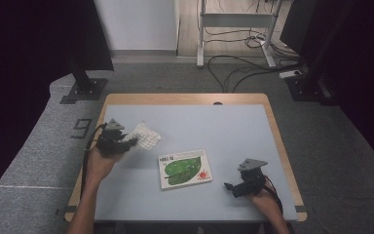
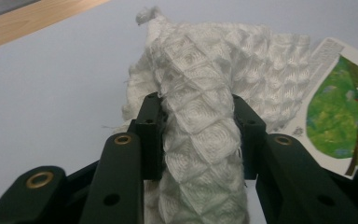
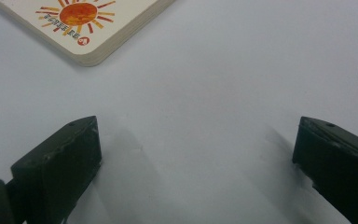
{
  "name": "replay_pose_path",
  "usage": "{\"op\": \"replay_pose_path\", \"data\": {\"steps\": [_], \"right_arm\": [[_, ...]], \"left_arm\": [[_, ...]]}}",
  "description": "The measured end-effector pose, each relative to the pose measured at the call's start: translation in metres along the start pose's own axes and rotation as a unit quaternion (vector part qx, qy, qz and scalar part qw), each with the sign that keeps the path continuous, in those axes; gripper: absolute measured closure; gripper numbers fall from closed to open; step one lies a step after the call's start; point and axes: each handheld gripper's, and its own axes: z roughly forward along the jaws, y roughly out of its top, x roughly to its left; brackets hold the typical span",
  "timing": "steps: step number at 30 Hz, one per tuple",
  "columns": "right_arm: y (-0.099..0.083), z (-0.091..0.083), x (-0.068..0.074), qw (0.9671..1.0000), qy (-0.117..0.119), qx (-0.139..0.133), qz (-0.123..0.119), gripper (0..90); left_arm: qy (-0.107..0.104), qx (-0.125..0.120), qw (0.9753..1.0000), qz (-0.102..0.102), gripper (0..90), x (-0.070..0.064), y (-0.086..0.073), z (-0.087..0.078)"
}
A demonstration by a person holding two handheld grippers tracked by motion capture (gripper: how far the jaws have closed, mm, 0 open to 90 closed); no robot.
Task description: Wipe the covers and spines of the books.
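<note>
From the high view, we've got the left claw (image 1: 126, 142) at the counter's (image 1: 233, 126) left side, clamped on a white waffle-knit cloth (image 1: 145, 135) that trails away up and to the right. The picture book (image 1: 185, 168) lies flat mid-counter, long axis roughly left to right.

In the left gripper view the cloth (image 2: 200, 116) is bunched between the closed jaws, its length running straight ahead toward the book (image 2: 340, 107). So the grab looks done; whatever wiping or placing comes next isn't.

In the right gripper view the right claw (image 3: 196, 149) hangs wide open over bare counter, near the book's corner (image 3: 88, 28).
</note>
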Motion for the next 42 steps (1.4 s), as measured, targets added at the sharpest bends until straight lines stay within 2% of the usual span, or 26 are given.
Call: {"op": "replay_pose_path", "data": {"steps": [7, 14, 22, 28, 35, 39, 42], "right_arm": [[0.0, 0.0, 0.0, 1.0, 0.0, 0.0, 0.0, 0.6], [0.0, 0.0, 0.0, 1.0, 0.0, 0.0, 0.0, 0.5], [0.0, 0.0, 0.0, 1.0, 0.0, 0.0, 0.0, 0.6], [0.0, 0.0, 0.0, 1.0, 0.0, 0.0, 0.0, 0.6], [0.0, 0.0, 0.0, 1.0, 0.0, 0.0, 0.0, 0.5], [0.0, 0.0, 0.0, 1.0, -0.001, 0.0, 0.0, 0.6], [0.0, 0.0, 0.0, 1.0, 0.0, 0.0, 0.0, 0.6]], "left_arm": [[0.02, 0.007, 0.9996, -0.019, 62.4, 0.016, -0.015, 0.0], [0.02, 0.019, 0.9989, -0.037, 62.4, 0.027, -0.03, 0.012], [0.013, 0.032, 0.9981, -0.051, 61.9, 0.031, -0.045, 0.033], [0.01, 0.047, 0.9975, -0.052, 60.7, 0.03, -0.053, 0.048], [0.003, 0.046, 0.9971, -0.061, 59.3, 0.032, -0.059, 0.053], [-0.003, 0.042, 0.9968, -0.068, 54.9, 0.034, -0.058, 0.053], [-0.007, 0.032, 0.9964, -0.079, 41.3, 0.035, -0.057, 0.05]]}}
